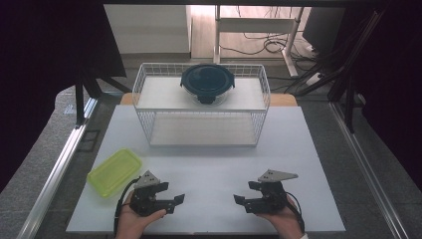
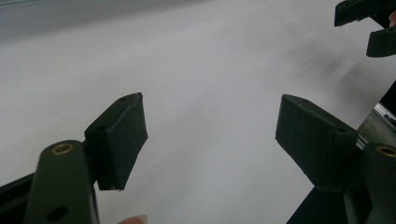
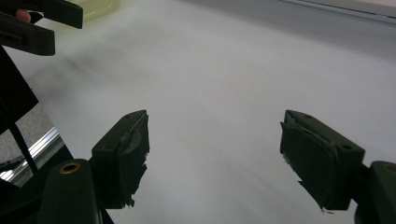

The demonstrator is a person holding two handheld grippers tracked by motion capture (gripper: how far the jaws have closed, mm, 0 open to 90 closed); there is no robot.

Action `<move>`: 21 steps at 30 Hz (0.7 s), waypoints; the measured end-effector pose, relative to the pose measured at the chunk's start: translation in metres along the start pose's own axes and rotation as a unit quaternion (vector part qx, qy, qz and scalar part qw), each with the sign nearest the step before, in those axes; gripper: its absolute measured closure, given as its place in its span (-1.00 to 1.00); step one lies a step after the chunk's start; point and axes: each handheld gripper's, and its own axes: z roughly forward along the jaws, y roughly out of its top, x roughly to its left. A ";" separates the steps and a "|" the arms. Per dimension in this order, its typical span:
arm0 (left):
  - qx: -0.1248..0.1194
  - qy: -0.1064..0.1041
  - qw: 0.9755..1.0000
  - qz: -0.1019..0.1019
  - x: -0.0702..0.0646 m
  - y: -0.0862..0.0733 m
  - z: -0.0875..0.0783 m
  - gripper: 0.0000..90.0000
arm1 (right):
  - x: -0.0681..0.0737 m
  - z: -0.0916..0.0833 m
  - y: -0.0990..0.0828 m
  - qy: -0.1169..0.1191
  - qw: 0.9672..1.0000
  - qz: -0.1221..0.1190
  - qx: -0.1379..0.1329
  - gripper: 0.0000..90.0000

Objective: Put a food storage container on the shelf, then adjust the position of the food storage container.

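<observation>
The green container (image 1: pixel 115 172) is the nearest thing to either set of jaws, lying flat on the white table (image 1: pixel 209 154) just off the outer side of the left gripper (image 1: pixel 175 200), near it but not touching. It's a shallow rectangular box with rounded corners, translucent yellow-green, lid on. The high view shows the whole thing; the right gripper view catches just a pale yellow-green corner of it (image 3: pixel 95 8) at the top edge, beyond the other gripper's dark jaws. In the left gripper view it's bare table ahead of the jaws, with the right gripper's tips in the upper corner.

Both grippers sit low at the near edge of the table, jaws pointing toward each other with a gap between. The left one is spread wide with nothing between the pads, same for the right gripper (image 1: pixel 241 198). Far ahead of both, a wire basket (image 1: pixel 201 104) carries a round dark-lidded container (image 1: pixel 207 81) on top.
</observation>
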 end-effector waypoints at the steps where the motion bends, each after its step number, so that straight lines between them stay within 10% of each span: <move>1: 0.000 0.001 1.000 0.001 0.000 0.000 0.000 -0.47 | 0.000 0.000 0.000 -0.002 1.000 0.001 -0.001 -0.47; 9: -0.003 0.008 1.000 -0.005 0.000 0.003 -0.010 -0.47 | -0.002 -0.002 -0.001 -0.002 1.000 0.007 -0.002 -0.47; 14: -0.016 0.016 1.000 0.017 -0.010 0.010 -0.052 -0.48 | -0.004 -0.005 0.001 0.012 1.000 0.013 -0.012 -0.47; 21: -0.031 0.060 0.998 0.005 0.011 0.021 -0.090 -0.37 | -0.008 -0.008 0.001 0.005 1.000 0.018 -0.015 -0.47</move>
